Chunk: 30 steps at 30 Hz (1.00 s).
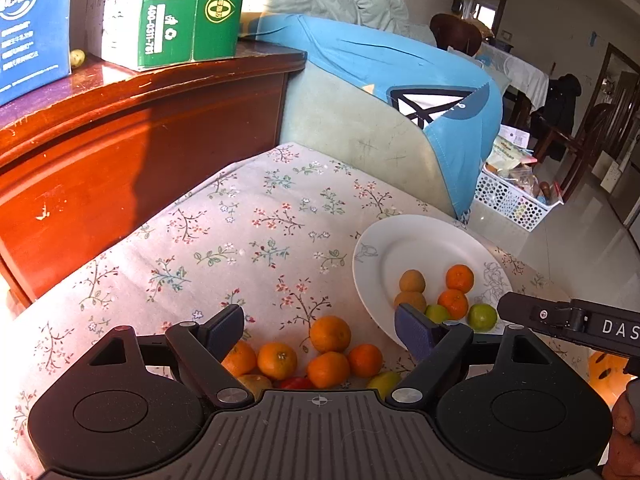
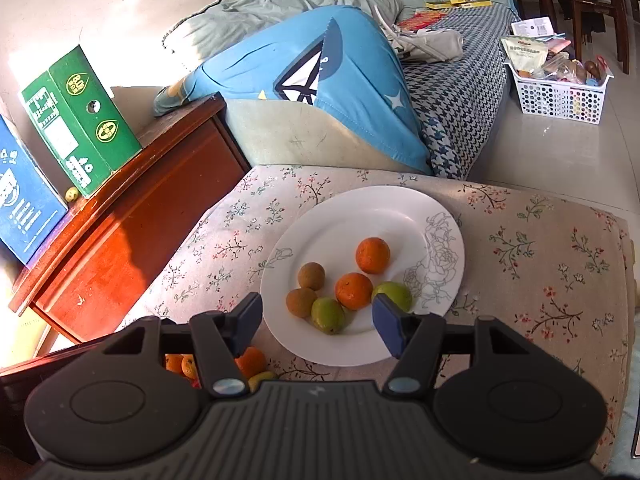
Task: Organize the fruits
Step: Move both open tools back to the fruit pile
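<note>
A white plate (image 2: 400, 212) sits on the floral cloth and holds two oranges (image 2: 373, 255), two brown kiwis (image 2: 311, 276) and two green fruits (image 2: 327, 314). The plate also shows in the left wrist view (image 1: 400, 240). A loose pile of several oranges (image 1: 330, 334), with a red fruit (image 1: 296, 383) and a yellow-green fruit (image 1: 384, 382), lies on the cloth left of the plate. My left gripper (image 1: 320, 330) is open and empty just above this pile. My right gripper (image 2: 318, 322) is open and empty above the plate's near edge.
A red-brown wooden cabinet (image 1: 120, 140) with a green box (image 1: 180, 12) and a blue box (image 1: 28, 32) stands at the left. A sofa with a blue cushion (image 2: 320, 92) is behind the table. A white basket (image 2: 560, 96) stands on the floor at the right.
</note>
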Tool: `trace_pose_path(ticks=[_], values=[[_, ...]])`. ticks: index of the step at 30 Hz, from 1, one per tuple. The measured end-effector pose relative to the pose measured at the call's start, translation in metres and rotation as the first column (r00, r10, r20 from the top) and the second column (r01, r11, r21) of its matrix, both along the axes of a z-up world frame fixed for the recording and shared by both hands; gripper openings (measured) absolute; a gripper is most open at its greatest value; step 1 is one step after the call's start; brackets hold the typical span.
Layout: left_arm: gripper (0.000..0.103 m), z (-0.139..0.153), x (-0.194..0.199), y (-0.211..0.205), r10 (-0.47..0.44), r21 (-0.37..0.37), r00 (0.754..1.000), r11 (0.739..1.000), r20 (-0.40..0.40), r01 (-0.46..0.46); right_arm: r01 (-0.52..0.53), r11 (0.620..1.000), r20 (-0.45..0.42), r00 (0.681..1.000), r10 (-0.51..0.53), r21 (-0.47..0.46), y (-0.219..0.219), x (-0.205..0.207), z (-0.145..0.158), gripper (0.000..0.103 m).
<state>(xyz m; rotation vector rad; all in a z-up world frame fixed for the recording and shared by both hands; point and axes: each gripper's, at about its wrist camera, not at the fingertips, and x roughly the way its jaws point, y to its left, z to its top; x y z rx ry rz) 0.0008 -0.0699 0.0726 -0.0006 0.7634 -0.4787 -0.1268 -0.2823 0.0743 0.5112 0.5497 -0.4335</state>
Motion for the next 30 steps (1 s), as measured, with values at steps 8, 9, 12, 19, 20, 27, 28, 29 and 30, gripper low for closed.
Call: trace_pose_path(ticks=[8, 9, 12, 19, 20, 27, 28, 29, 30], values=[[0.084, -0.01, -0.011, 0.027, 0.045, 0.051, 0.999, 0.998, 0.001, -0.045, -0.031, 0.999, -0.022, 0.999, 0.031, 0.019, 0.025, -0.015, -0.019, 0.062], [0.084, -0.011, -0.012, 0.03, 0.047, 0.055, 0.999, 0.997, 0.002, -0.047, -0.042, 0.999, -0.023, 0.999, 0.042, 0.014, 0.028, -0.015, -0.02, 0.062], [0.084, -0.012, -0.016, 0.039, 0.06, 0.065, 0.998, 0.996, 0.013, -0.061, -0.083, 0.996, -0.033, 0.996, 0.083, -0.012, 0.039, -0.012, -0.023, 0.062], [0.084, -0.021, -0.025, 0.055, 0.072, 0.076, 0.997, 0.994, 0.013, -0.072, -0.146, 0.988, -0.068, 0.988, 0.142, -0.051, 0.057, -0.004, -0.037, 0.06], [0.084, -0.023, -0.026, 0.056, 0.069, 0.08, 0.998, 0.994, 0.009, -0.07, -0.15, 0.987, -0.077, 0.986, 0.146, -0.051, 0.058, -0.003, -0.04, 0.058], [0.084, -0.033, -0.032, 0.049, 0.032, 0.118, 0.999, 0.993, -0.003, -0.032, -0.176, 0.983, -0.087, 0.981, 0.172, -0.043, 0.06, 0.01, -0.051, 0.056], [0.084, -0.034, -0.032, 0.047, 0.03, 0.129, 1.0, 0.991, -0.006, -0.029, -0.182, 0.982, -0.084, 0.98, 0.178, -0.041, 0.06, 0.013, -0.052, 0.056], [0.083, -0.036, -0.032, 0.046, 0.029, 0.139, 1.0, 0.99, -0.01, -0.027, -0.188, 0.981, -0.083, 0.979, 0.185, -0.04, 0.059, 0.015, -0.053, 0.055], [0.083, -0.038, -0.032, 0.046, 0.028, 0.142, 1.0, 0.989, -0.014, -0.026, -0.194, 0.98, -0.082, 0.978, 0.19, -0.041, 0.06, 0.018, -0.054, 0.054]])
